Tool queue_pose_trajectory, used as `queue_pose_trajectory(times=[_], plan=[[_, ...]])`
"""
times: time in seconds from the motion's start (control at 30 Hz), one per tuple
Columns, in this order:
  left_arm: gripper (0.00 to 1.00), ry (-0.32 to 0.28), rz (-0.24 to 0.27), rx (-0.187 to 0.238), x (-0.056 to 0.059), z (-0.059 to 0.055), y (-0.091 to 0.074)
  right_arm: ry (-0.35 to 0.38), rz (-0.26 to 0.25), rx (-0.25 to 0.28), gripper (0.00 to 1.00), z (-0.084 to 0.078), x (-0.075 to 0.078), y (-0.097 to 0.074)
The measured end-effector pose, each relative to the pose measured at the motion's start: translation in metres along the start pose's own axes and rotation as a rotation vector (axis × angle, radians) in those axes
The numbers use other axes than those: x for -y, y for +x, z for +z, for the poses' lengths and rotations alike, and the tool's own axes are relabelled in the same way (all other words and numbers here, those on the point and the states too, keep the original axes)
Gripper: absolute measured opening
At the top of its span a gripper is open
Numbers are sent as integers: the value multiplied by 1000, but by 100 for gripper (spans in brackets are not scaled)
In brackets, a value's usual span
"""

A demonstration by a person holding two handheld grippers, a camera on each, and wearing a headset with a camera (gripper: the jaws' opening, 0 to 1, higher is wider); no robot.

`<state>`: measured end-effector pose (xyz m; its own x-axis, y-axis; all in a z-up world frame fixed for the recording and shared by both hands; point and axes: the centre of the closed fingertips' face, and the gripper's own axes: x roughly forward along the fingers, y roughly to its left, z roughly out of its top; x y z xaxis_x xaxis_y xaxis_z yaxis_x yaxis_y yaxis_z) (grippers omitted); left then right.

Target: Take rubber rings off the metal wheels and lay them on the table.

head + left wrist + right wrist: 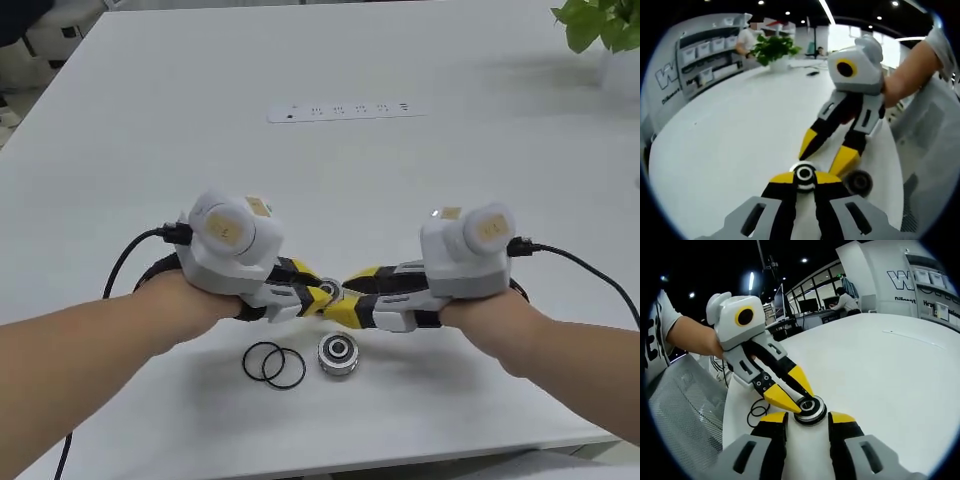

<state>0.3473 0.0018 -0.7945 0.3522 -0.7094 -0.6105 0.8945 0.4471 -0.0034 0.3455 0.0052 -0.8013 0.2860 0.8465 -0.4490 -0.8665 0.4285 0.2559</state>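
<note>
A small metal wheel (327, 291) with a dark band on it is held above the table between the two grippers. My left gripper (805, 181) is shut on this wheel (805, 173), pinching it between its yellow tips. My right gripper (807, 419) is open, one yellow tip on each side of the wheel (810, 410). In the head view the left gripper (316, 297) and right gripper (345, 298) meet tip to tip. A second metal wheel (338, 355) and two loose black rubber rings (273, 364) lie on the white table (330, 180) just below them.
A white power strip (340, 110) lies flat in the table's far middle. A potted plant (600, 25) stands at the far right corner. Black cables trail from both grippers toward the near table edge (400, 462).
</note>
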Motion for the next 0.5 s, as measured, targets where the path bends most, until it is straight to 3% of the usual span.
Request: queue_pose_trajectory(times=[0.5], plan=[[13,2,5,1,0,0,-1,-64,-20,-38,19,-6,2,0]])
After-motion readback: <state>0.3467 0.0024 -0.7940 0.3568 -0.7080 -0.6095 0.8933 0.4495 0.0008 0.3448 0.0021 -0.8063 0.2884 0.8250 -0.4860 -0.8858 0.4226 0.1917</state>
